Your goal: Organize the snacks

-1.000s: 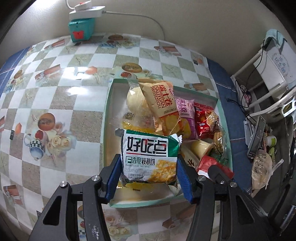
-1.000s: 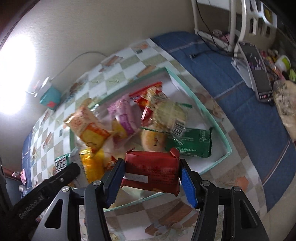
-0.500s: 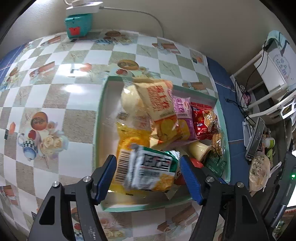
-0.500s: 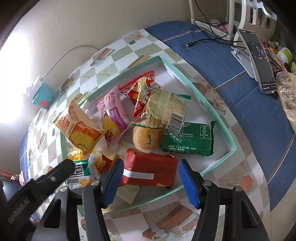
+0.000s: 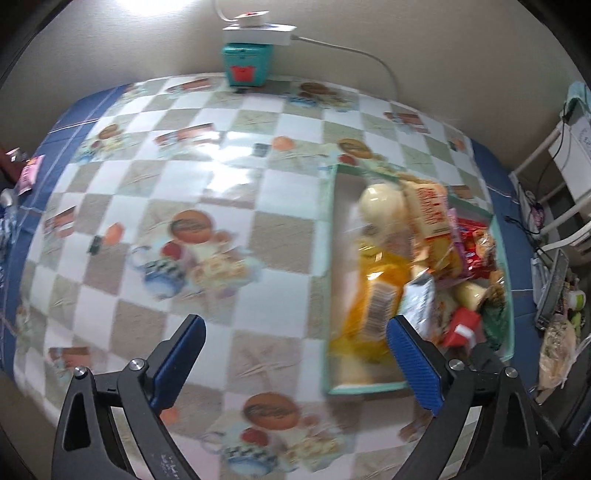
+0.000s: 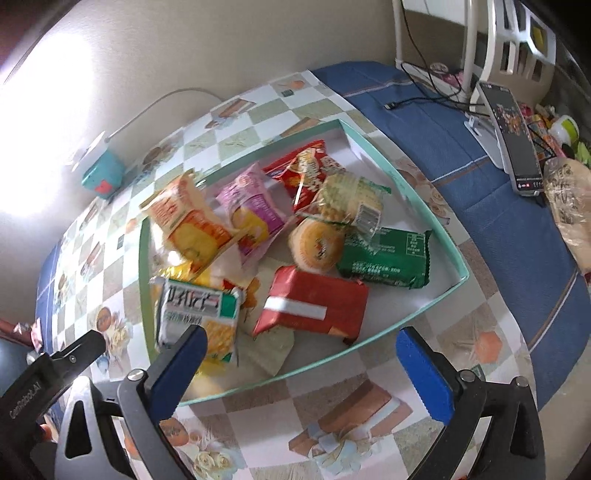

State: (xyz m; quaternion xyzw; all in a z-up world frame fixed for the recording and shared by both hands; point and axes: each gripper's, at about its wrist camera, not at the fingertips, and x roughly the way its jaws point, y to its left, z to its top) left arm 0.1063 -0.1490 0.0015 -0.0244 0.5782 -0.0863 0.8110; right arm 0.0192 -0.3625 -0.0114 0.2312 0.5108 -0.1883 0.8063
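A shallow teal-rimmed tray (image 6: 432, 206) on the checked tablecloth holds several snack packs. Among them are a white and green biscuit pack (image 6: 199, 314), a red pack (image 6: 314, 302), a green pack (image 6: 384, 258), a round cake (image 6: 314, 243), an orange roll pack (image 6: 188, 218) and a pink pack (image 6: 251, 210). My right gripper (image 6: 299, 373) is open and empty above the tray's near rim. My left gripper (image 5: 295, 365) is open and empty over the bare tablecloth, left of the tray (image 5: 328, 266). The left wrist view is blurred.
A teal box (image 5: 246, 68) with a white power strip (image 5: 258, 31) on it stands at the wall. A phone on a stand (image 6: 511, 136), cables, a bagged item (image 6: 569, 214) and white racks sit on the blue cloth to the right.
Both grippers opened and let go: the white and green pack and the red pack now lie in the tray. The left gripper swung left over the tablecloth; the right drew back.
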